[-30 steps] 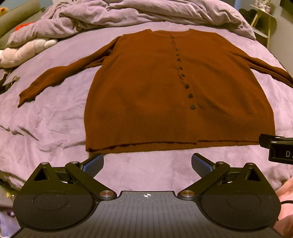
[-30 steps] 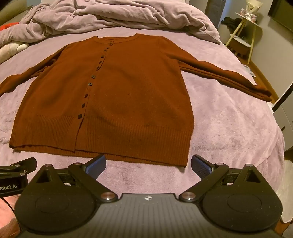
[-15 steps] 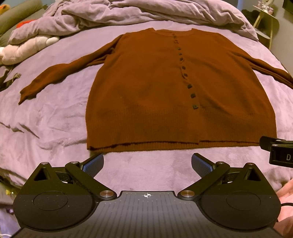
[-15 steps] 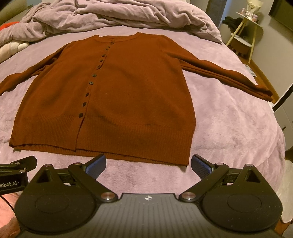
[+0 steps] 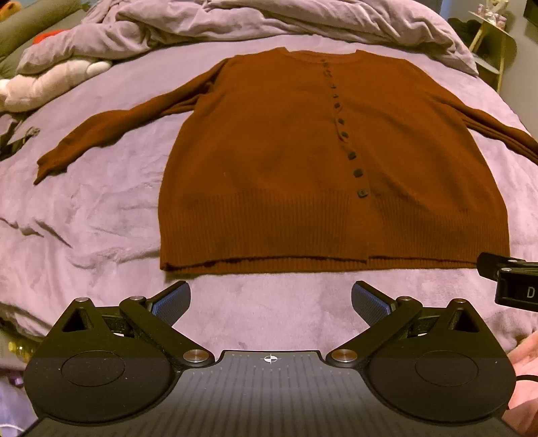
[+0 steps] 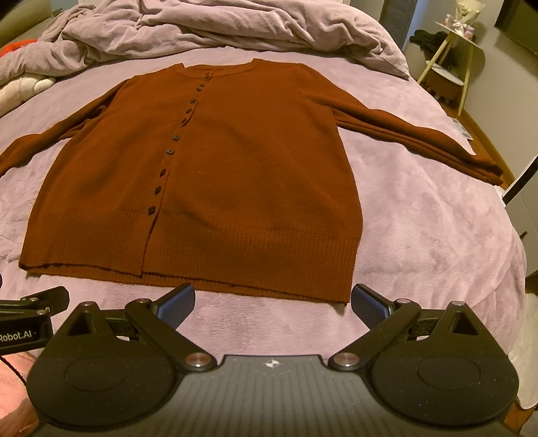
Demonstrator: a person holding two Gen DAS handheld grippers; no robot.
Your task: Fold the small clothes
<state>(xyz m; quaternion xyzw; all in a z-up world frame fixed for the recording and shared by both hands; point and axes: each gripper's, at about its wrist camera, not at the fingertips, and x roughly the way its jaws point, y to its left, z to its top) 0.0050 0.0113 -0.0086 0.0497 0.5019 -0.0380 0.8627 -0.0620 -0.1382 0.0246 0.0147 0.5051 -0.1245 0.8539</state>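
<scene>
A rust-brown buttoned cardigan [image 5: 285,161] lies flat and face up on the purple bed, sleeves spread out to both sides. It also shows in the right wrist view [image 6: 218,174]. My left gripper [image 5: 270,302] is open and empty, just short of the hem's left half. My right gripper [image 6: 273,304] is open and empty, just short of the hem's right corner. Each gripper shows at the edge of the other's view.
A crumpled purple duvet [image 5: 269,20] is heaped at the head of the bed. A white plush toy [image 5: 43,84] lies at the far left. A small side table [image 6: 450,64] stands right of the bed. The bed edge [image 6: 504,255] falls away at right.
Both grippers have shifted slightly, drifting a little toward the hem. The cardigan has not moved and both grippers stay open.
</scene>
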